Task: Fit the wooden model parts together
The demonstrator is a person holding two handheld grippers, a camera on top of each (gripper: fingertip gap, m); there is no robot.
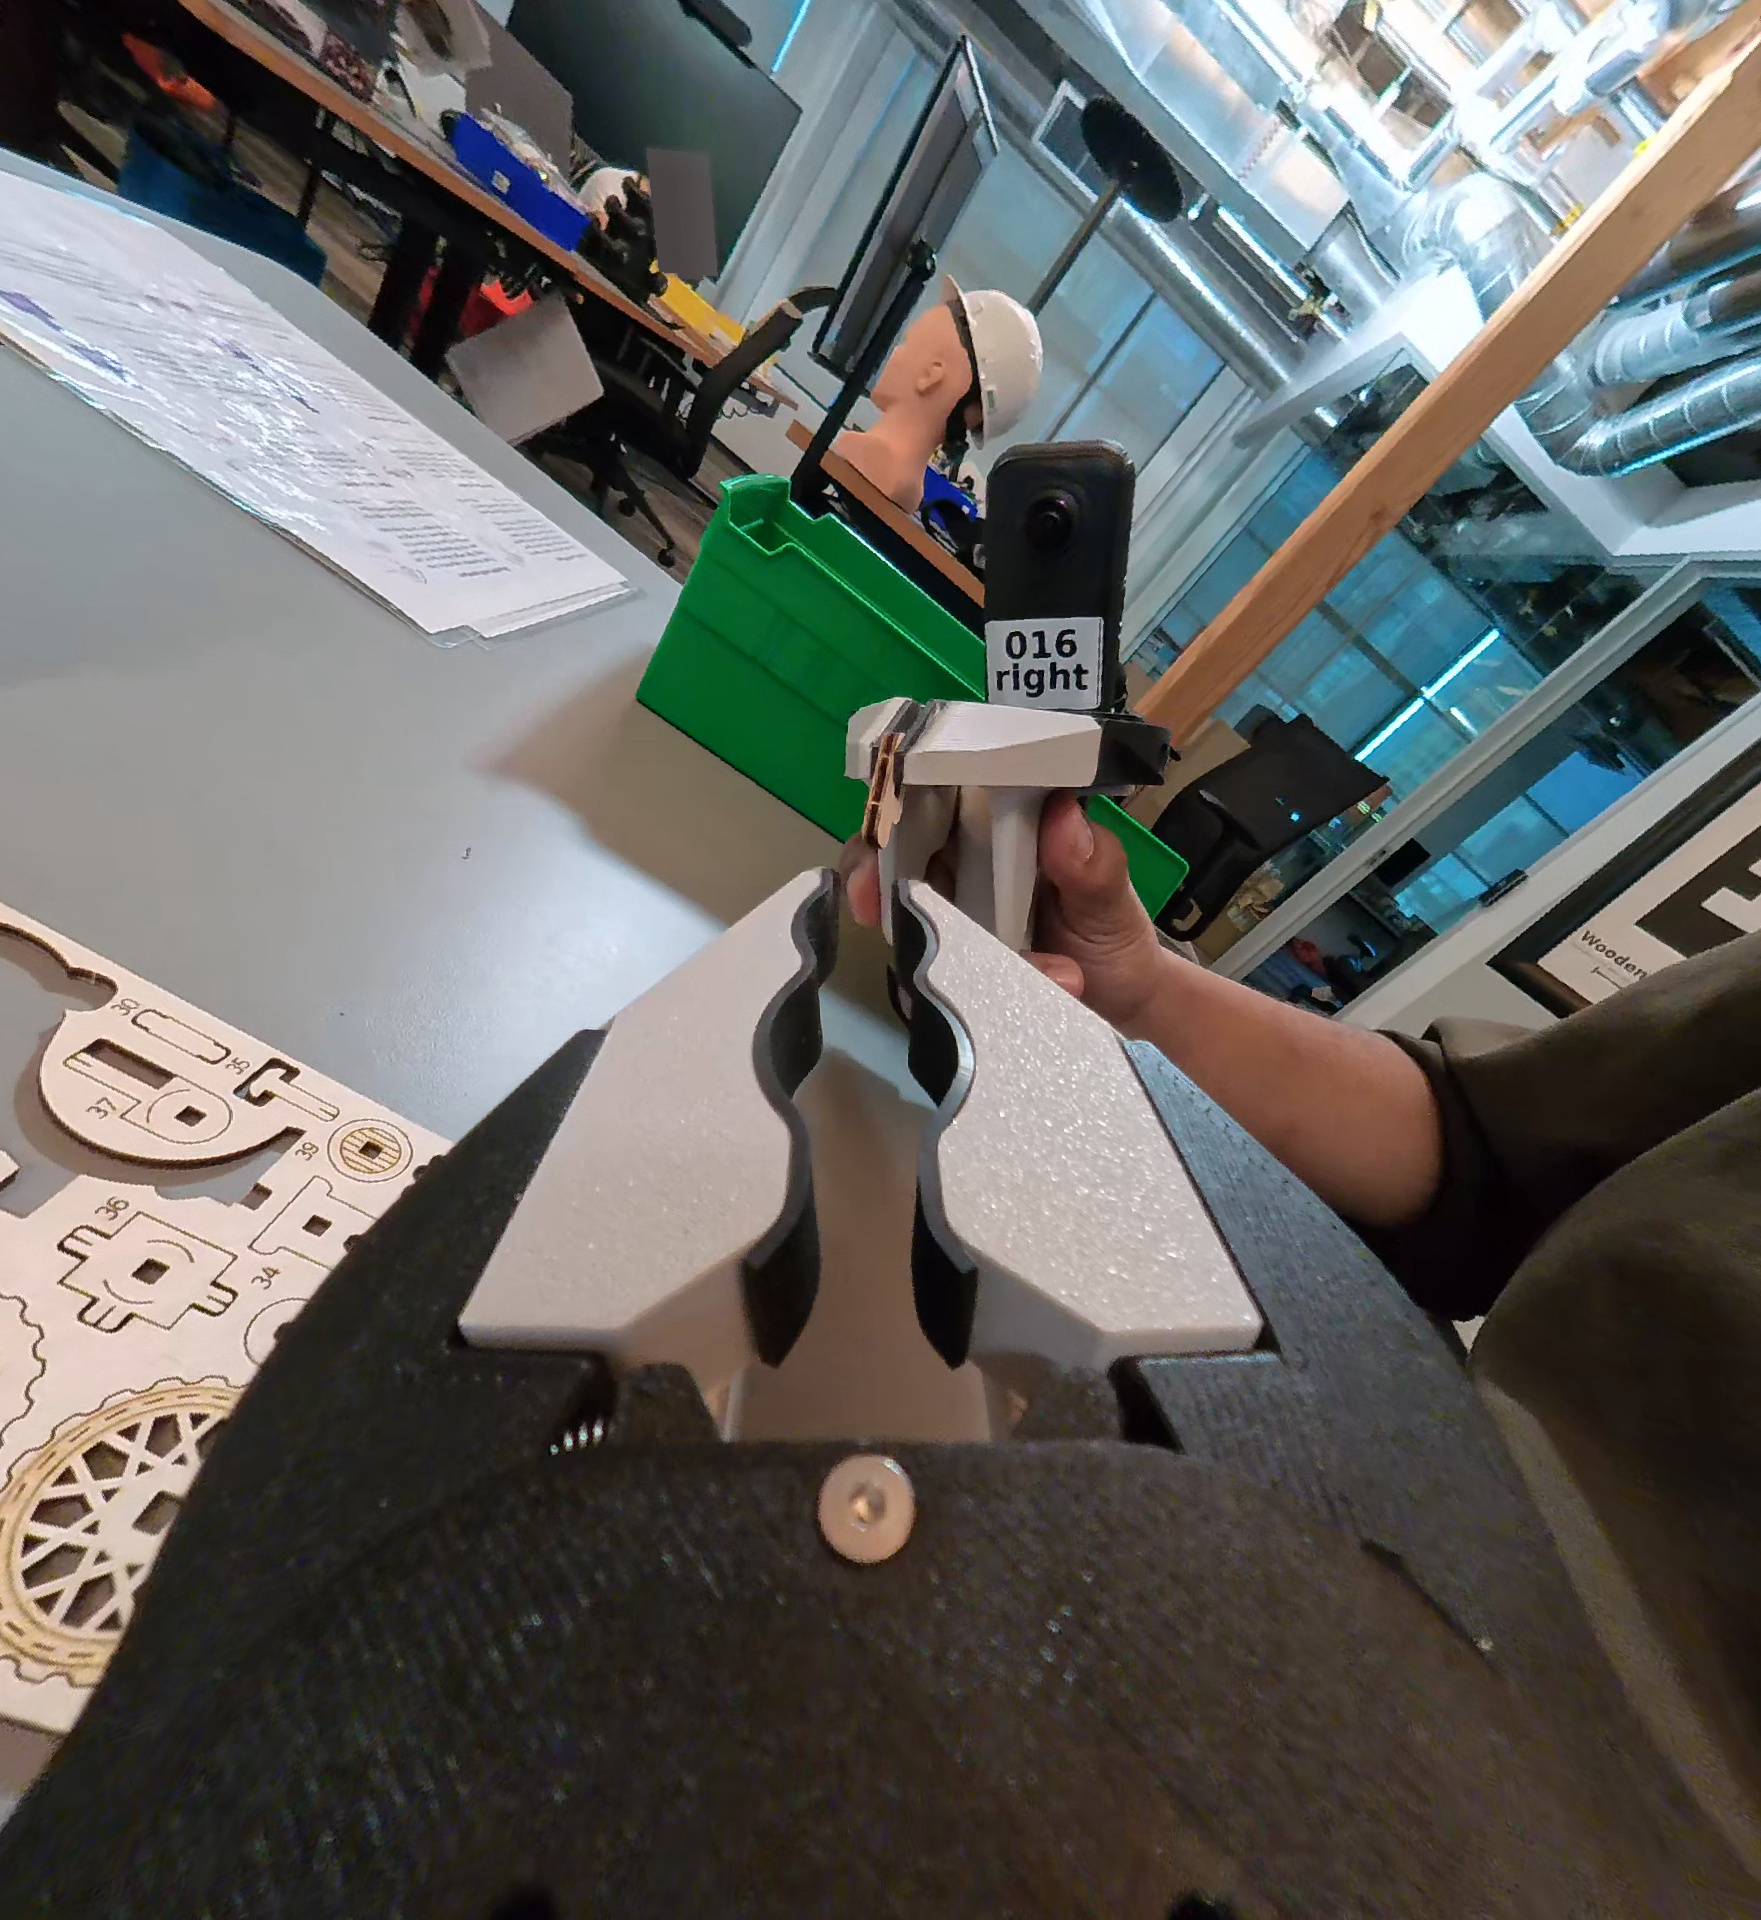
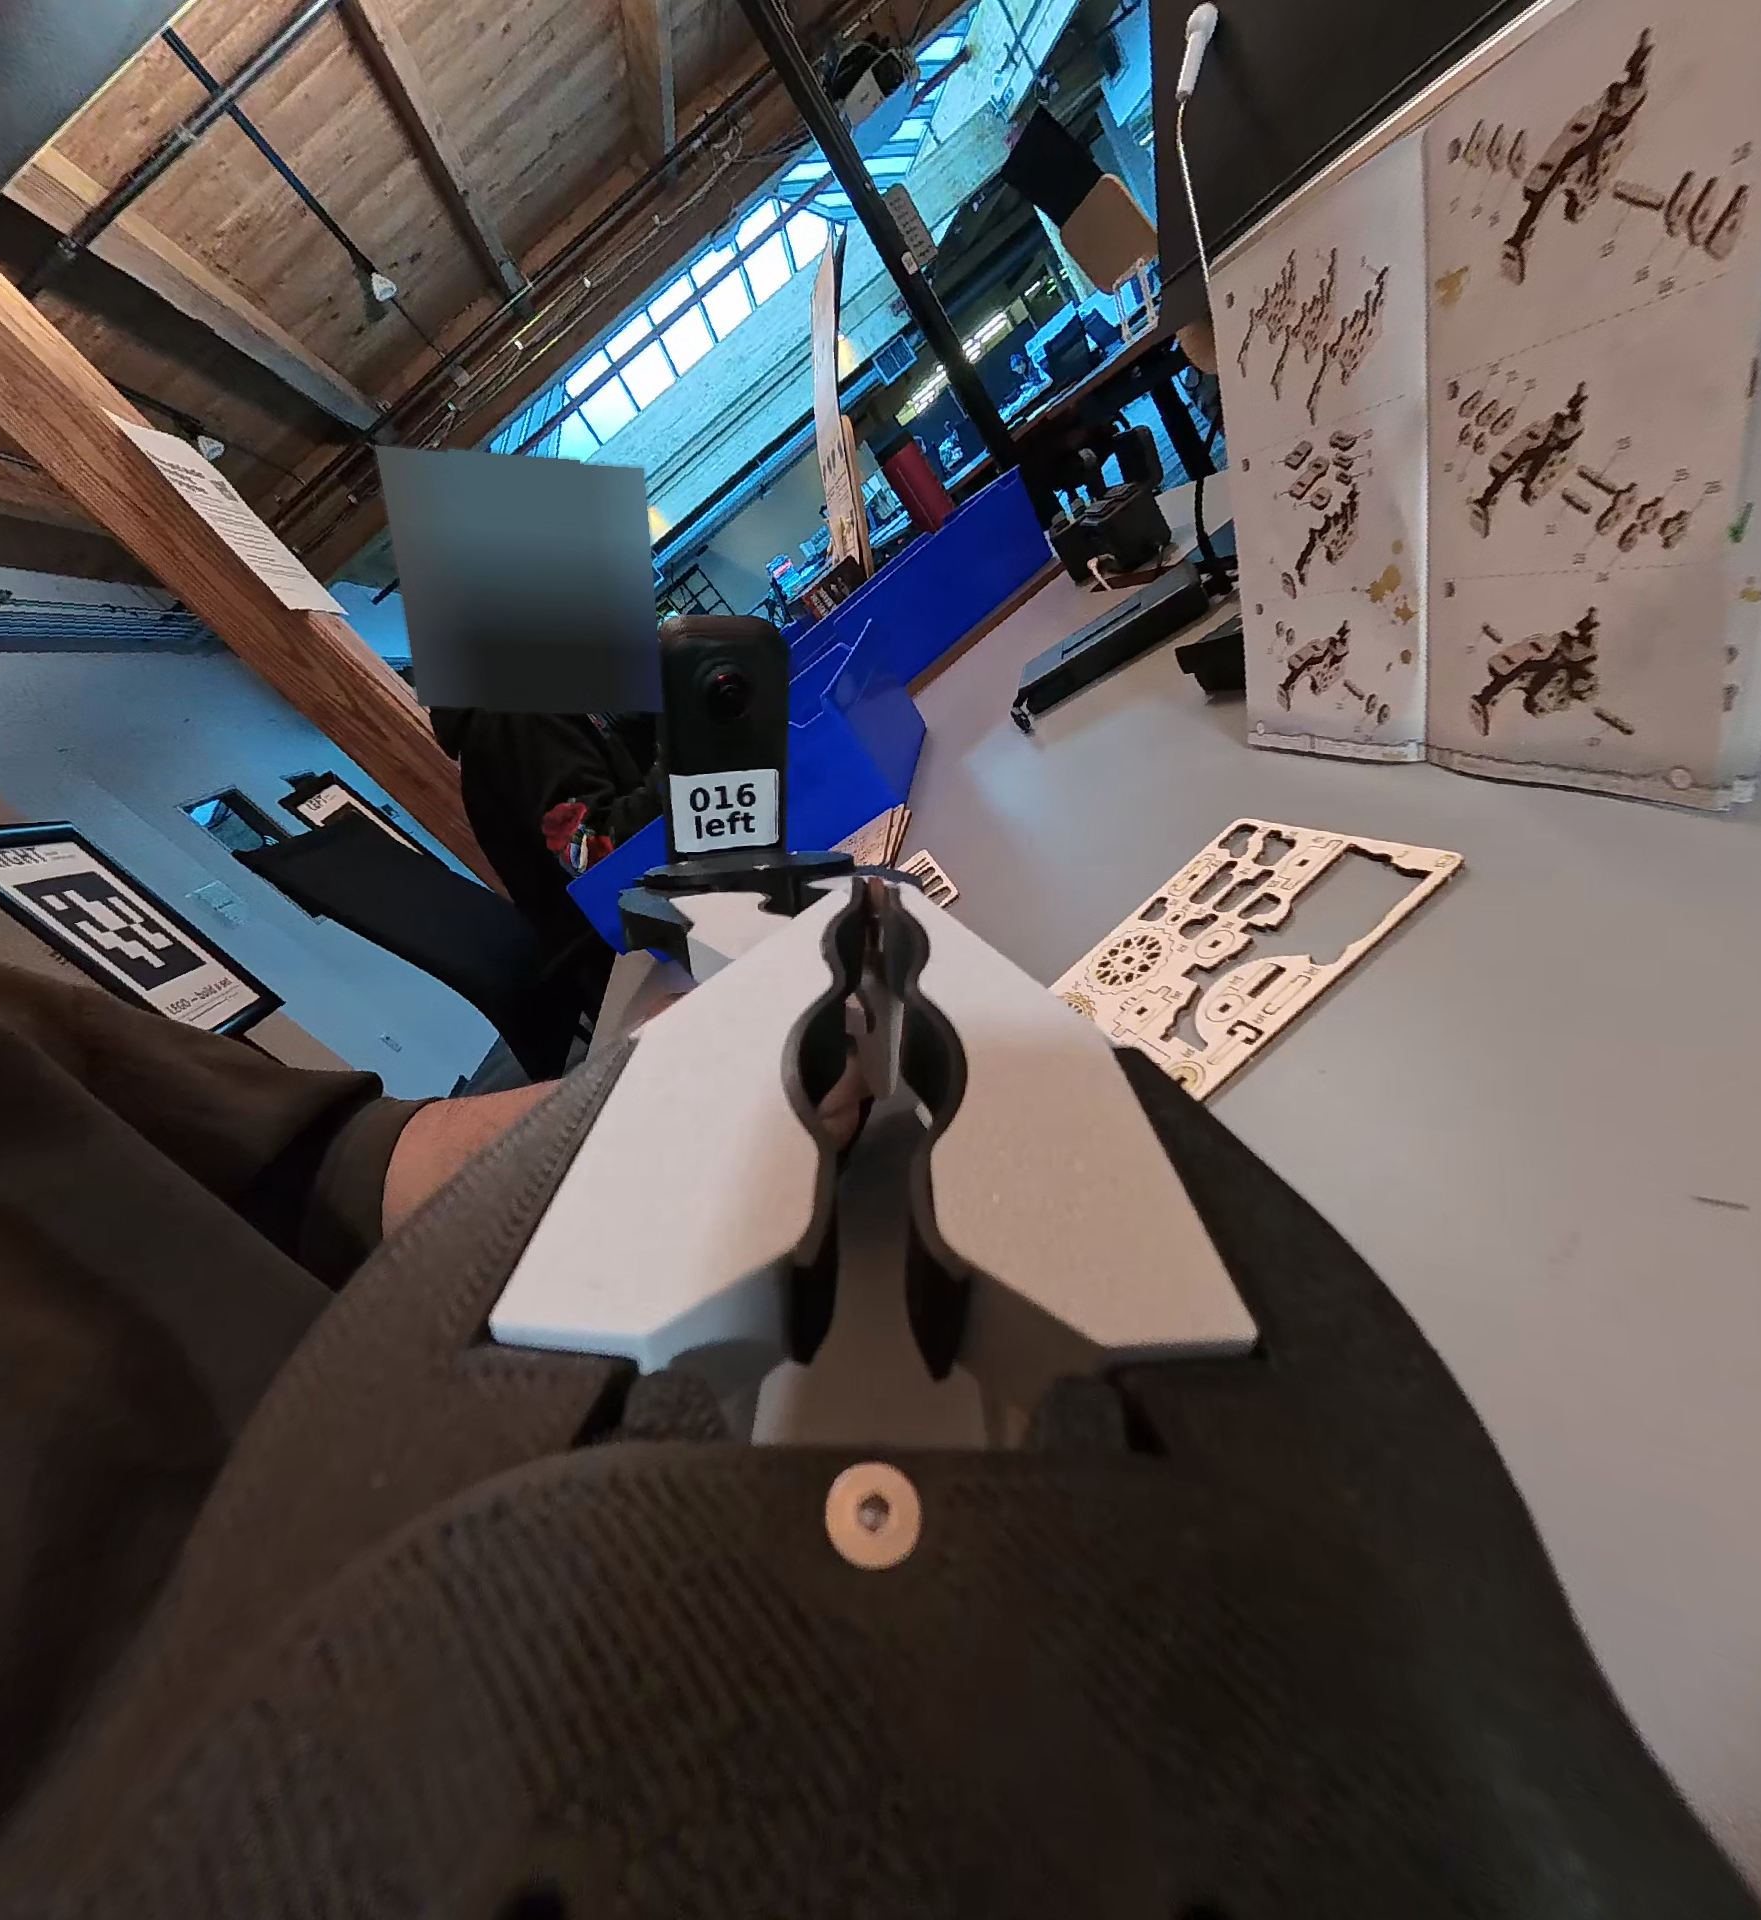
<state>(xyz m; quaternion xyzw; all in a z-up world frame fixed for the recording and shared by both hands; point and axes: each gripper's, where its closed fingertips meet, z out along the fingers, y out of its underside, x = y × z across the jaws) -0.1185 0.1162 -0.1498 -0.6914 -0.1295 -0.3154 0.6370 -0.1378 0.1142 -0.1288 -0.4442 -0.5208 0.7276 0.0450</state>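
a small wooden part point(image 1: 882, 795) is pinched edge-on at the tips of the right gripper point(image 1: 891, 790), jaws closed on it, held up in the air off the desk, just beyond the left gripper point(image 1: 868, 914). the left gripper's jaws are parted by a narrow gap w/ nothing seen between them. in the right wrist view the part can't be clearly made out between the closed fingertips.

the part is judged thin plywood: light, stiff, but brittle at tabs and slots, so it's best taken by the flat faces near a solid edge, w/ light squeeze and no twisting. a push-fit is prob. tight; force should go straight along the slot.

the wooden parts sheet point(image 2: 1260, 951) lies flat on the desk point(image 1: 232, 790), w/ several pieces already punched out and gears still in place. an instruction sheet point(image 2: 1489, 468) w/ assembly pics stands upright toward the desk's far edge; papers point(image 1: 252, 416) lie at another corner. a green bin point(image 1: 793, 644) is beyond the desk edge behind the right gripper, a blue bin point(image 2: 855, 717) behind the left. nothing is seen between the two grippers; only the closeness of the fingertips limits room.
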